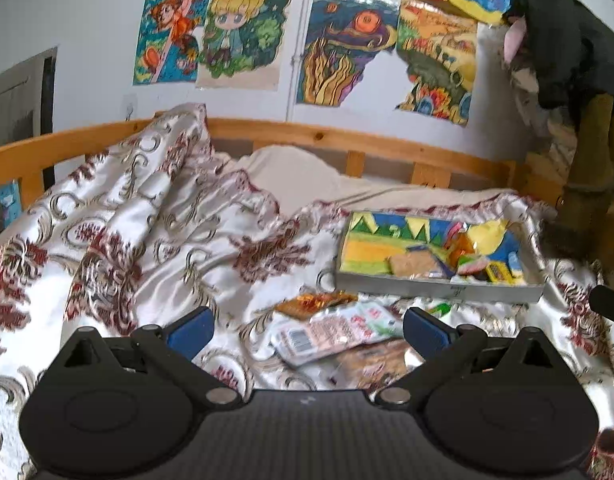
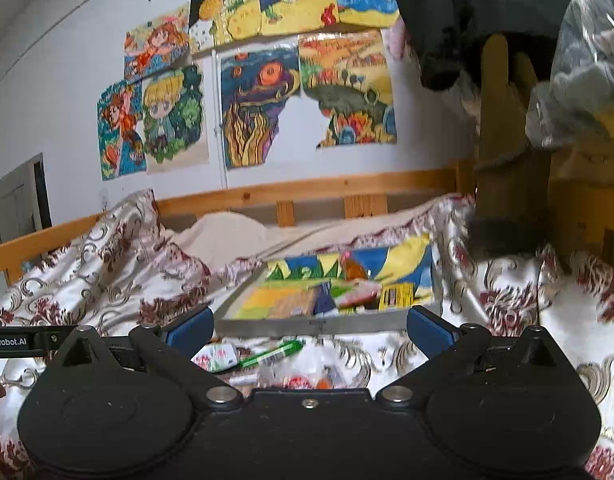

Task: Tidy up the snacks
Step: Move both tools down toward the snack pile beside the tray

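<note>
Left wrist view: floral bedspread (image 1: 147, 248), wall drawings (image 1: 307, 40), possibly blurred snacks (image 1: 339, 332), spread hand-held gripper (image 1: 307, 330).

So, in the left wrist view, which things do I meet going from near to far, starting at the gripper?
left gripper → white snack packet → orange wrapper → tray with snacks → wooden bed rail → drawings on the wall

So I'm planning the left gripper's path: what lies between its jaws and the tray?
In the left wrist view, loose snack packets lie on the bedspread between the open left gripper and the tray.
</note>
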